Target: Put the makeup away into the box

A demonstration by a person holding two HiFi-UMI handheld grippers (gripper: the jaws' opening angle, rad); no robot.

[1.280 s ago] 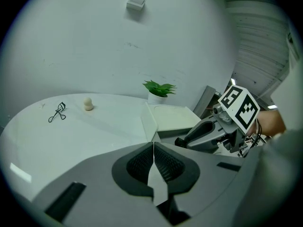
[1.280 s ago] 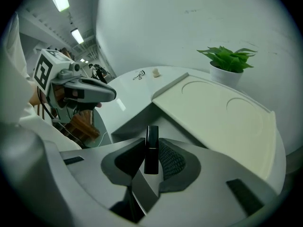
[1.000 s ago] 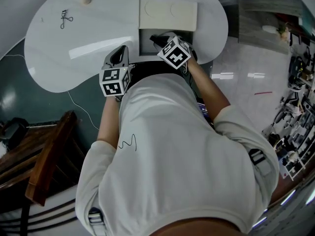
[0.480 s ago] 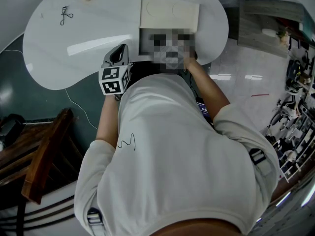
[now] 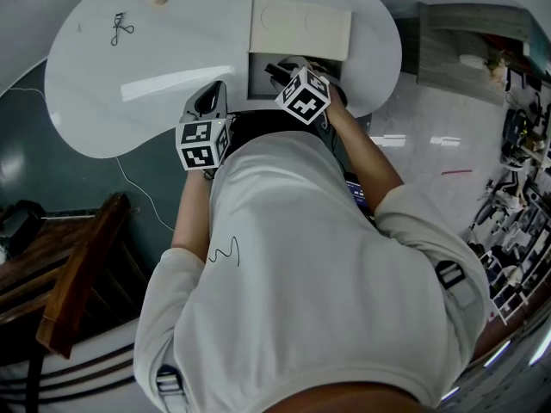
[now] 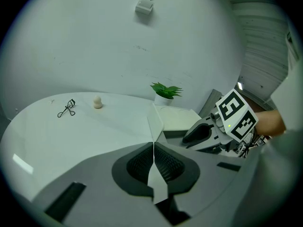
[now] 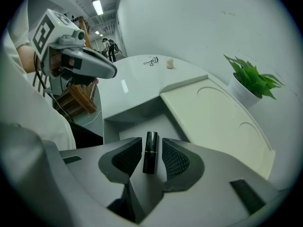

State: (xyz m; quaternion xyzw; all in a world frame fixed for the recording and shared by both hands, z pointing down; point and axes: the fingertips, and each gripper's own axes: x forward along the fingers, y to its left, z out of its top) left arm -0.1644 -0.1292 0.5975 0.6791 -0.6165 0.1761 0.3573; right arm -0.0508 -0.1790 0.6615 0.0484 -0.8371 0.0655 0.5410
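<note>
My right gripper (image 7: 151,156) points down into the open box (image 7: 137,129) sunk in the white table. A black lipstick tube (image 7: 150,151) stands between its pads, with a thin gap on the right side. Its jaws have just been opening, and they no longer press on the tube. In the head view the right gripper (image 5: 277,70) hangs over the box opening (image 5: 258,77). My left gripper (image 6: 153,148) is shut with nothing in it and hovers over the table's near edge, left of the box. An eyelash curler (image 6: 66,109) and a small beige sponge (image 6: 97,101) lie far left on the table.
The box's cream lid (image 5: 300,28) lies flat just behind the opening. A small potted plant (image 7: 251,77) stands behind the lid by the wall. A wooden chair (image 5: 82,274) is at the left, below the table (image 5: 129,110). The person's torso fills the near side.
The right gripper has rolled a little over the box. The left gripper has stayed where it was.
</note>
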